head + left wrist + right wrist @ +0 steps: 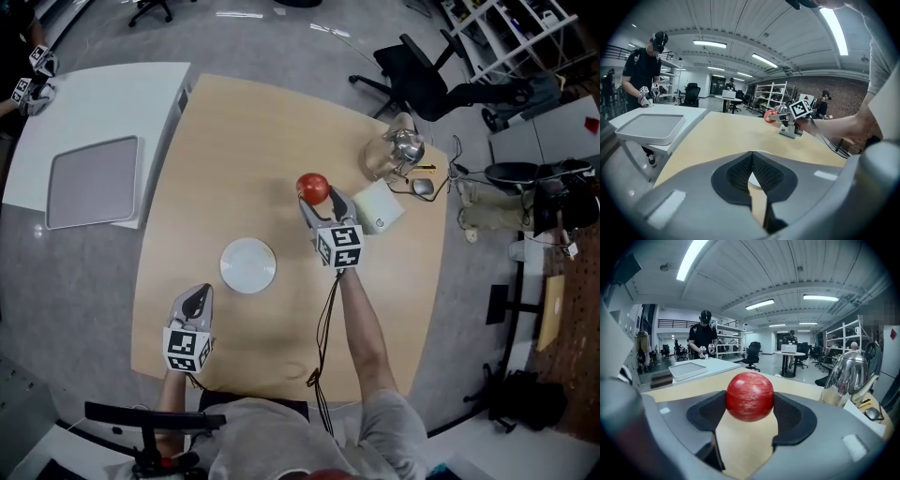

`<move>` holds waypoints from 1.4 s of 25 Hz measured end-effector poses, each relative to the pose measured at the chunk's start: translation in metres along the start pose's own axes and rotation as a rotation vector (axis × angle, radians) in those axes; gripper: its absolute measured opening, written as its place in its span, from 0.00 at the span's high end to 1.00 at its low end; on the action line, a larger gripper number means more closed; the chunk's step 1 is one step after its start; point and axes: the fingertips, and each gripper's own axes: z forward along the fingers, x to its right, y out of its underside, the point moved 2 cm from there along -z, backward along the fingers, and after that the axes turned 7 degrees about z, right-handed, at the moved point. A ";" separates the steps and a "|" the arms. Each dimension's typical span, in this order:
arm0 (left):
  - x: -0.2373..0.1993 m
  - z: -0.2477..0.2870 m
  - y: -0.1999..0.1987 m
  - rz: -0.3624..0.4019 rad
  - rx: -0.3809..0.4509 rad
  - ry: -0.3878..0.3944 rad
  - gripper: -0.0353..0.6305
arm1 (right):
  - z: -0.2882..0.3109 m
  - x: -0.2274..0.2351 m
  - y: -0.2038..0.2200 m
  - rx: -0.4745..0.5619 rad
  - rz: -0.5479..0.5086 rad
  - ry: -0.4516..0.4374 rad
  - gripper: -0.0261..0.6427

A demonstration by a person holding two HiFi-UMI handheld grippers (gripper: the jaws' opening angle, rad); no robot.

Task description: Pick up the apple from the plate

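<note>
Nearest the person, the left gripper (197, 300) sits over the front edge of the wooden surface (234, 150). Its fingers (740, 171) are pressed together with nothing between them. Just beyond it, toward the middle, lies the white plate (248, 265).

Farther on and to the right, at the end of the outstretched arm, is the right gripper (319, 199). Its fingers (794, 416) stand wide and clamp the red apple (750, 396) from both sides. The apple is off the plate and well apart from it, over bare wood.

Just right of that gripper is a white box (379, 206). Beyond the box stands a steel kettle (403, 150), with a mouse (424, 187) near the far right edge.

To the left, a white surface (122, 94) carries a grey tray (94, 180), and a person (644, 65) stands at its far side. Office chairs (412, 80) stand on the floor beyond.
</note>
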 end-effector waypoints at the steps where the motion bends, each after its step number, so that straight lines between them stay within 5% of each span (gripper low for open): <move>1: 0.001 -0.001 -0.001 -0.002 0.000 -0.002 0.92 | 0.004 0.005 -0.001 -0.005 -0.001 0.006 0.48; 35: -0.028 0.009 0.025 -0.080 -0.049 -0.061 0.92 | 0.100 0.067 0.032 -0.141 -0.016 0.116 0.47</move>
